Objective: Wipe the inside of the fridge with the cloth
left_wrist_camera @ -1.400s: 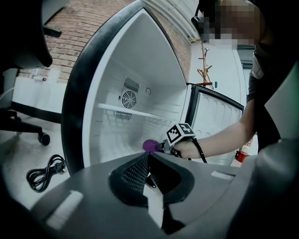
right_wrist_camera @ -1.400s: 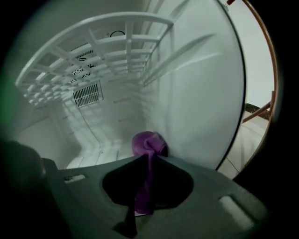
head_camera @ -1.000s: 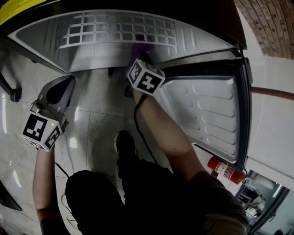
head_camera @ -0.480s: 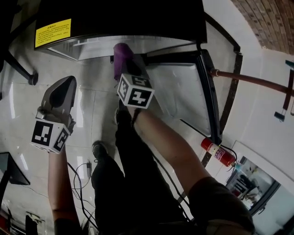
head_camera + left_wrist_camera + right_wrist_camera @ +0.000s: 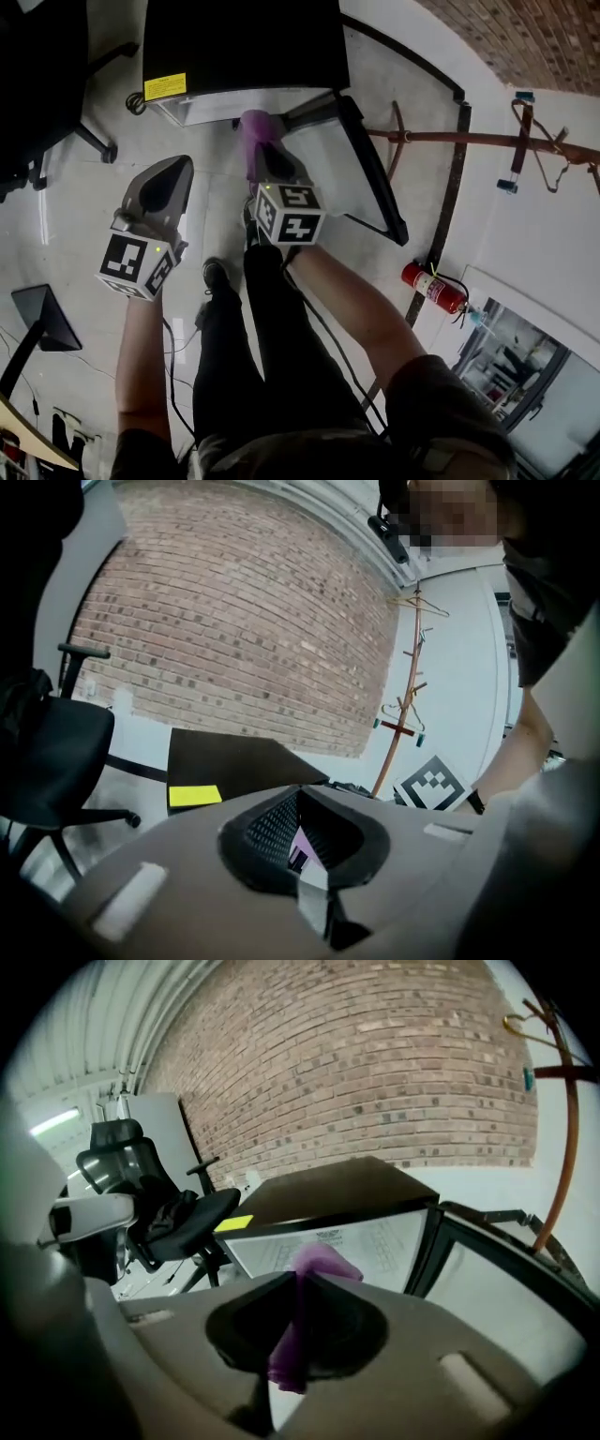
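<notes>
A small black fridge (image 5: 246,52) with a yellow label stands on the floor, its door (image 5: 361,178) swung open to the right. In front of its white inside (image 5: 361,1237), my right gripper (image 5: 262,155) is shut on a purple cloth (image 5: 253,125). In the right gripper view the cloth (image 5: 317,1265) sticks out past the jaws and hangs down between them. My left gripper (image 5: 176,167) hovers to the left of the fridge front, over the floor. Its jaws are shut with nothing in them. In the left gripper view, the left gripper (image 5: 299,799) points at the fridge top (image 5: 234,766).
A black office chair (image 5: 52,66) stands left of the fridge, also seen as the chair (image 5: 164,1208). A coat stand (image 5: 469,141) and a red fire extinguisher (image 5: 433,287) are on the right by the white wall. The person's legs and shoe (image 5: 215,275) are below the grippers, with cables on the floor.
The head view has risen and pulled back, so the fridge looks smaller and farther. The right gripper with the cloth has come out of the fridge's inside. The left gripper stays shut.
</notes>
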A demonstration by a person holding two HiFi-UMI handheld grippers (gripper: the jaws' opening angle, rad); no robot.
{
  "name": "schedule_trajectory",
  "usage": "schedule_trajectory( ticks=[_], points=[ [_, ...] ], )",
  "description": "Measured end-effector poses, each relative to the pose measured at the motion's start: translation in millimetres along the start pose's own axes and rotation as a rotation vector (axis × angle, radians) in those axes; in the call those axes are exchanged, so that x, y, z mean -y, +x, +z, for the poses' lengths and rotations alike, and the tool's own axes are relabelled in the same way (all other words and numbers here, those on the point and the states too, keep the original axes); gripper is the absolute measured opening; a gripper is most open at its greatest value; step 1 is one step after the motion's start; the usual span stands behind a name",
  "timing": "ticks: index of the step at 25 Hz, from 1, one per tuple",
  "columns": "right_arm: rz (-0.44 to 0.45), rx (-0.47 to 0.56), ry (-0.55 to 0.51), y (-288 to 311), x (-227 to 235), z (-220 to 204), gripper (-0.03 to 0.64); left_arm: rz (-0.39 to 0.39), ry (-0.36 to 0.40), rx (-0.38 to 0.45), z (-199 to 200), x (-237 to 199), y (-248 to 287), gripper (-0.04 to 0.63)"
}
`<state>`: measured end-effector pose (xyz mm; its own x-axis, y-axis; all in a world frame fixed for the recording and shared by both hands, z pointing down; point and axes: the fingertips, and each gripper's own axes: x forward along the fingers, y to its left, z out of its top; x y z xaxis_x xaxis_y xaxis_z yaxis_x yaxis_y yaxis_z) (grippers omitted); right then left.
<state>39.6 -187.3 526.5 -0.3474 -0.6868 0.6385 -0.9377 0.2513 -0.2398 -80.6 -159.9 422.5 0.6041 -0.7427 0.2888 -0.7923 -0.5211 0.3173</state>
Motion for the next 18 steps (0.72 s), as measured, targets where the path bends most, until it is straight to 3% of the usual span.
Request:
schedule_trajectory(
  ticks=[4,10,18],
  points=[
    [0.02,0.016,0.007,-64,-34,32,0.021,-0.035,0.003,0.013,51,35,-33,0.018],
    [-0.013,0.124,0.048,-156,-69,89,0.021,-0.086,0.041,0.041,120,75,-85,0.017],
    [0.032,0.264,0.032,-256,-75,145,0.021,-0.126,0.052,0.066,167,125,-130,0.017]
  ],
)
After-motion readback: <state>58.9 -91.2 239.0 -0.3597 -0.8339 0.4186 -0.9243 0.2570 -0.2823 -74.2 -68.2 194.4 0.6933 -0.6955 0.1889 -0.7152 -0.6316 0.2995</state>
